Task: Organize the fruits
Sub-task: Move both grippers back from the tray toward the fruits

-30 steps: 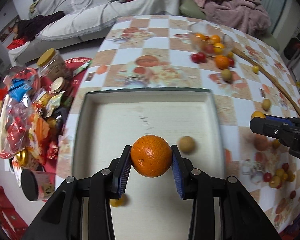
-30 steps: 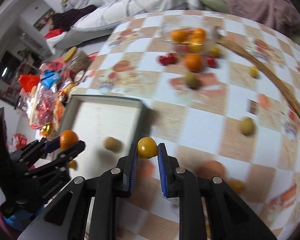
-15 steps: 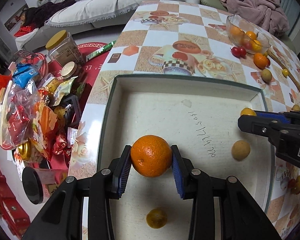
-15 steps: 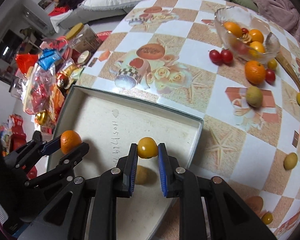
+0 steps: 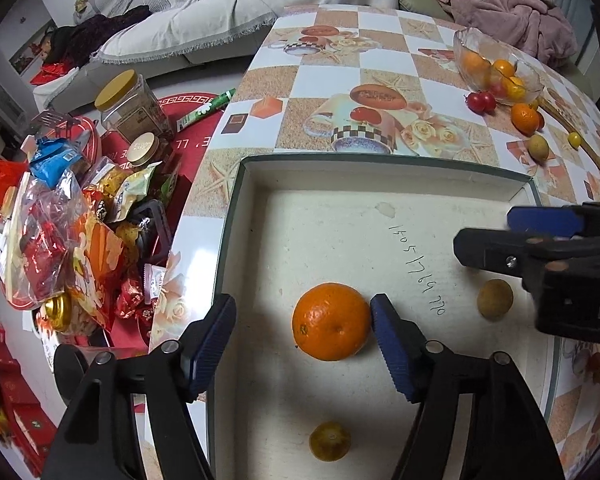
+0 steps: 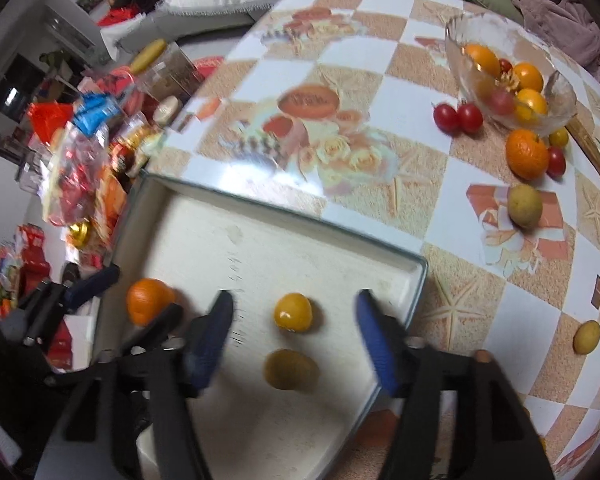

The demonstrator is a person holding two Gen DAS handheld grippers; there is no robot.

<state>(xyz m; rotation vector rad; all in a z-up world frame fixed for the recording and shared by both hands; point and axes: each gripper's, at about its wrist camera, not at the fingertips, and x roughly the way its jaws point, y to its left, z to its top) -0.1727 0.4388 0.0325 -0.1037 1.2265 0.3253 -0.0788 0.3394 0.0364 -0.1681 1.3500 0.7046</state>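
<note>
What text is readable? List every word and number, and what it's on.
"15051769770", roughly: handwritten on the tray floor.
"D", cut off: on the body of the right hand-held gripper.
Partial, upside down, unreadable: print on the red mat.
Too small: the jar label and snack packets.

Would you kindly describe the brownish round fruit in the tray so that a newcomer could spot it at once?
Find the shallow cream tray with a dark green rim on the checkered tablecloth. Inside, right of the handwritten digits, lies the dull brownish round fruit, just under the right gripper. It is matte tan, unlike the large bright orange and the small yellow-orange fruit.
</note>
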